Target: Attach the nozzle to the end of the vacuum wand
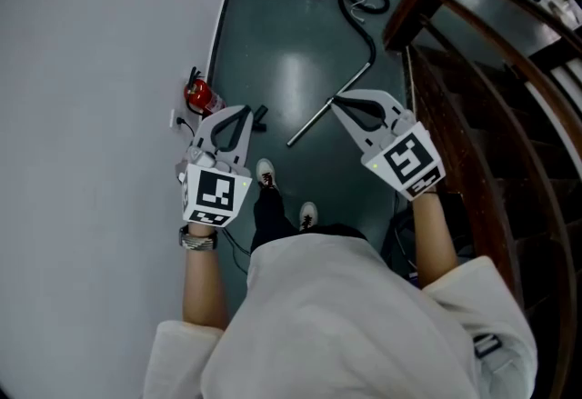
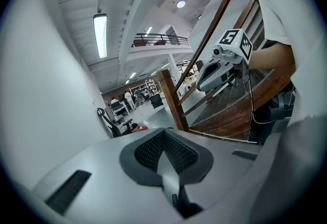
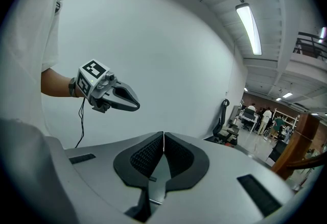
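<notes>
The left gripper [image 1: 244,112] and right gripper [image 1: 339,101] are held clenched, empty, as the vacuum wand [image 1: 307,128] lying ahead is not yet reached.

The head view looks steeply down over the left tool [image 1: 245,111] and right tool [image 1: 336,100] onto the floor [image 1: 291,61]. Each tool's camera sits close behind its jaws, faces nearly level, and shows the other tool.

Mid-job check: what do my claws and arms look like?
Left claw and right claw are light grey wedge-shaped shells with dark textured pads, each carrying a black-and-white marker cube. A thin black cable hangs from the left. White sleeves; metal wristwatch on left wrist.
</notes>
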`<action>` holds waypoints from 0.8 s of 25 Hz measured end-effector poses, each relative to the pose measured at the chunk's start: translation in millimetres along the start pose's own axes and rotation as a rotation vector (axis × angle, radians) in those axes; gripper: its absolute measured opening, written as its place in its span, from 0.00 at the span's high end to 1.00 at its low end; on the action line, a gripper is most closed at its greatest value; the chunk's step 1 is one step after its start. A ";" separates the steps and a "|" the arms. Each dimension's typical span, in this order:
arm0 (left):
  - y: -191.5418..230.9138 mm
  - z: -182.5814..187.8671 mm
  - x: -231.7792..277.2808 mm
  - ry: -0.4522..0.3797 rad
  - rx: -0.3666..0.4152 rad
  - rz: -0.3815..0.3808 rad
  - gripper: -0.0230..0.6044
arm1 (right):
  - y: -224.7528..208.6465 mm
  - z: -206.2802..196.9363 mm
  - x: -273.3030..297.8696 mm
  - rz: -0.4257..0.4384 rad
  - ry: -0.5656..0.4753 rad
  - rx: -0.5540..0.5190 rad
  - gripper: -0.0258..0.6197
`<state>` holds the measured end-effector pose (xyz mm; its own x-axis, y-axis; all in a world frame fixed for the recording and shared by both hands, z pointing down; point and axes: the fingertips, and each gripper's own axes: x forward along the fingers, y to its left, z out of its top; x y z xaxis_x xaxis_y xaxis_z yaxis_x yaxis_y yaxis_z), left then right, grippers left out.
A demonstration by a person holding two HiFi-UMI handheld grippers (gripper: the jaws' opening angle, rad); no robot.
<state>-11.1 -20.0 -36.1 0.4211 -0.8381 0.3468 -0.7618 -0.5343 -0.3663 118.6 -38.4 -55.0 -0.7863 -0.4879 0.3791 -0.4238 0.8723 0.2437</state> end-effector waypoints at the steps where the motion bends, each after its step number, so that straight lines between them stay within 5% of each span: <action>1: 1.5 -0.4 3.1 -0.003 -0.001 -0.003 0.96 | -2.2 1.2 2.2 -0.004 -0.001 0.002 0.92; 20: 73.7 -18.7 59.0 -0.076 0.035 -0.096 0.96 | -36.7 14.5 86.6 -0.057 0.046 -0.035 0.92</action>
<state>-51.7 -106.8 -26.4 0.5279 -0.7884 0.3158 -0.6993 -0.6145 -0.3651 59.6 -112.2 -44.1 -0.7394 -0.5386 0.4039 -0.4510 0.8417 0.2968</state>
